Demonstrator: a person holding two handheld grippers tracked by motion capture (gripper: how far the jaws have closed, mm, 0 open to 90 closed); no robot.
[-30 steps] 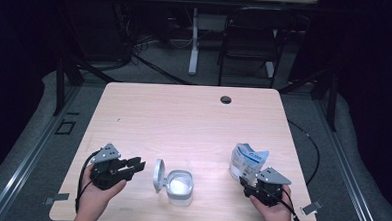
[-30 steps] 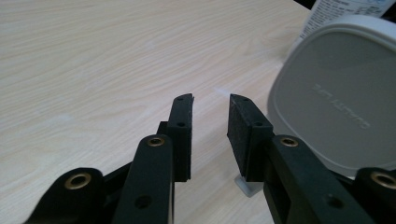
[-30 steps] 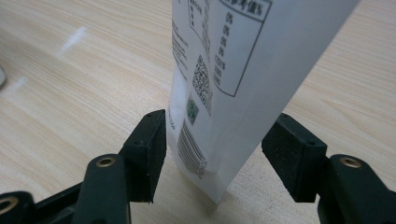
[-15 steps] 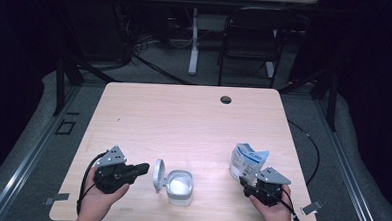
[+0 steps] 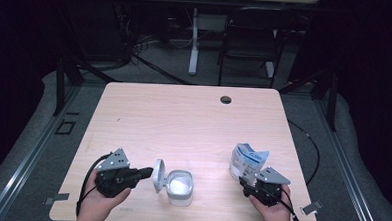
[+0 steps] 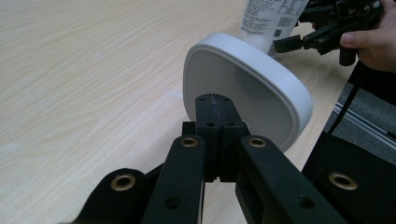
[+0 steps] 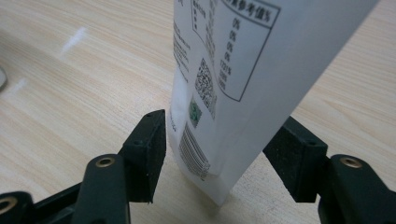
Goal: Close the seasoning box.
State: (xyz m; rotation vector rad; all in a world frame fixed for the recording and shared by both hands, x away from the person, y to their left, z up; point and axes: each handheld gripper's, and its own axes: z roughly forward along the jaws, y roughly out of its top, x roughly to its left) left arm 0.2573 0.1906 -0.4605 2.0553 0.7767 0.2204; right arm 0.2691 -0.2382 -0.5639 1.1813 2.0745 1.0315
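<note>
A small white container (image 5: 180, 187) stands near the table's front edge, its hinged white lid (image 5: 158, 175) up on its left side. My left gripper (image 5: 148, 173) points right at that lid. In the left gripper view its jaws have just been closing and are now shut (image 6: 215, 100), pads together with nothing between them, tips right at the back of the lid (image 6: 252, 93). A white printed pouch (image 5: 247, 160) stands upright at the front right. My right gripper (image 7: 222, 156) is open around the foot of the pouch (image 7: 233, 93), one pad on each side.
The light wooden table (image 5: 183, 120) has a dark cable hole (image 5: 226, 99) at its far edge. A chair (image 5: 249, 43) and a desk leg stand on the floor beyond. From the left gripper view, the right hand and its gripper (image 6: 317, 37) are visible behind the lid.
My left gripper's jaws have gone from apart to shut, and the hand has edged right toward the lid. The right gripper and the pouch have stayed put.
</note>
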